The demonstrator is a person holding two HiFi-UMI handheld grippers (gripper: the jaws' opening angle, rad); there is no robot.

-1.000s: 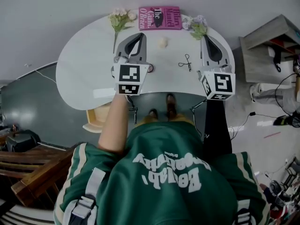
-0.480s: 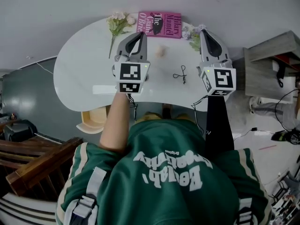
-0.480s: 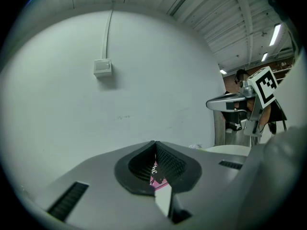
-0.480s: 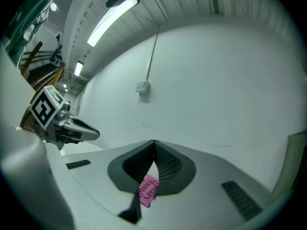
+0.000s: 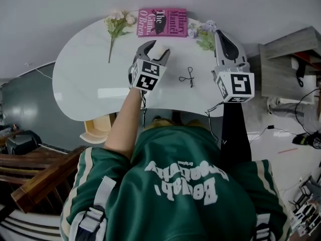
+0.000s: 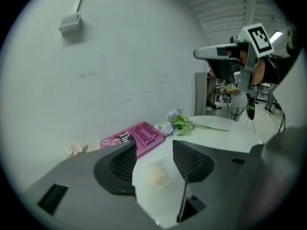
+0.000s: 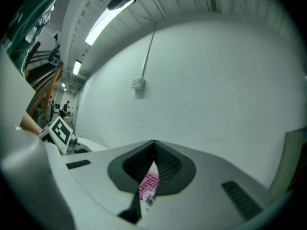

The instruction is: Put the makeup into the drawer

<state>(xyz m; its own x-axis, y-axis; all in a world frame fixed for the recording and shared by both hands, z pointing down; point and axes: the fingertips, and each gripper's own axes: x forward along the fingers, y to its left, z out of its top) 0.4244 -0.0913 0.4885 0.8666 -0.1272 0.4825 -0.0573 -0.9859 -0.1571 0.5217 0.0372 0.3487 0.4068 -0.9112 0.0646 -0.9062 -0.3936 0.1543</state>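
Over the desk (image 5: 85,79), the left tool (image 5: 155,46) has just opened wide around the makeup puff (image 6: 157,175), not gripping; next it probably must close gently. Meanwhile the right tool (image 5: 219,34) is pinched together, empty.

A pale, rounded makeup puff (image 6: 157,175) lies on the white table (image 5: 85,84), near the pink book (image 5: 162,22).

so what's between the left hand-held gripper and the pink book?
Only the pale puff, between its just-opened jaws, then bare table; left gripper view shows it.
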